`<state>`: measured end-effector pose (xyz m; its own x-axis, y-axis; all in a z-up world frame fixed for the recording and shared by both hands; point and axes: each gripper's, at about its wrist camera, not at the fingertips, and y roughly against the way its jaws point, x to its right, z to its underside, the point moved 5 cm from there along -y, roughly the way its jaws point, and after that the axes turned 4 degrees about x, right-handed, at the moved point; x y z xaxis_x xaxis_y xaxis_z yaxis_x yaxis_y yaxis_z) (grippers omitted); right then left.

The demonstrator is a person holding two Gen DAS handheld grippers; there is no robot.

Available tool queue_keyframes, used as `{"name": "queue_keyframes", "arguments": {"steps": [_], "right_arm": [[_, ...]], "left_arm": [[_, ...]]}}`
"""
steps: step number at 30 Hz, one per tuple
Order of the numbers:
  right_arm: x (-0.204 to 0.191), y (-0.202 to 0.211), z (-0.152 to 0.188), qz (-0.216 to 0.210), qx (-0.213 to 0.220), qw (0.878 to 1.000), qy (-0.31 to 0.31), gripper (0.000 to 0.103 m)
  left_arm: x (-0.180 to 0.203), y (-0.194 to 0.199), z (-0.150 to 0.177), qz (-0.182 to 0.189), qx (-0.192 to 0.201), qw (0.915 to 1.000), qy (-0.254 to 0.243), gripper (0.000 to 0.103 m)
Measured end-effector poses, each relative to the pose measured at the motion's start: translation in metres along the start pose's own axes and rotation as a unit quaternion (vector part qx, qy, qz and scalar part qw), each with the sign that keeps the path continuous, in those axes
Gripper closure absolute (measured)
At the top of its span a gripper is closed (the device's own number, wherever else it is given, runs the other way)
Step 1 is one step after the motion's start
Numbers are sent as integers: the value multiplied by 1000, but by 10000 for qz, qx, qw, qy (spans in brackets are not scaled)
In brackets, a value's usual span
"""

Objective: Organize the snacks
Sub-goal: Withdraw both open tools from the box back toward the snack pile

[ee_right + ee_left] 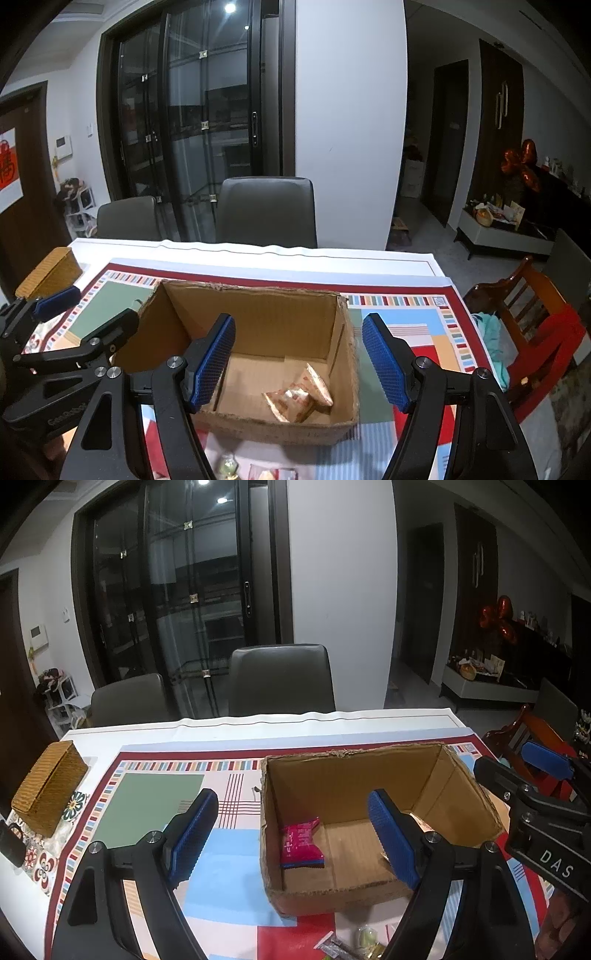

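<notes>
Both drops done: red pack lies at box floor left, tan packs at right. My left gripper and right gripper stand wide, empty. Next: reach loose snacks nearside of box, close on one.

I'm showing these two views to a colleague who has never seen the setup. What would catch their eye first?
Probably the open cardboard box in the middle of the bright patterned tablecloth, with a pink snack packet lying at its left side and pale orange-printed packets at its right. Next, the blue-padded left gripper and right gripper, both open and empty above it.
</notes>
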<state>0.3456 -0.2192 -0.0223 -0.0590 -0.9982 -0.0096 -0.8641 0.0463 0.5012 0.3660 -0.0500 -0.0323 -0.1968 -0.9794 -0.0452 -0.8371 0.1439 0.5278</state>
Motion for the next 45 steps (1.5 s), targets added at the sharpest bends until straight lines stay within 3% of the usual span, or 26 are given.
{"name": "queue_keyframes", "arguments": {"steps": [19,45], "right_arm": [[-1,29,9,-57,108,9999,-11,31],[-8,58,63,-138,-99,9998,67,31]], "left_arm": [[-6,32,15,-67,-13,10000,72,20],[1,63,71,30,-176,9998,-51,20]]}}
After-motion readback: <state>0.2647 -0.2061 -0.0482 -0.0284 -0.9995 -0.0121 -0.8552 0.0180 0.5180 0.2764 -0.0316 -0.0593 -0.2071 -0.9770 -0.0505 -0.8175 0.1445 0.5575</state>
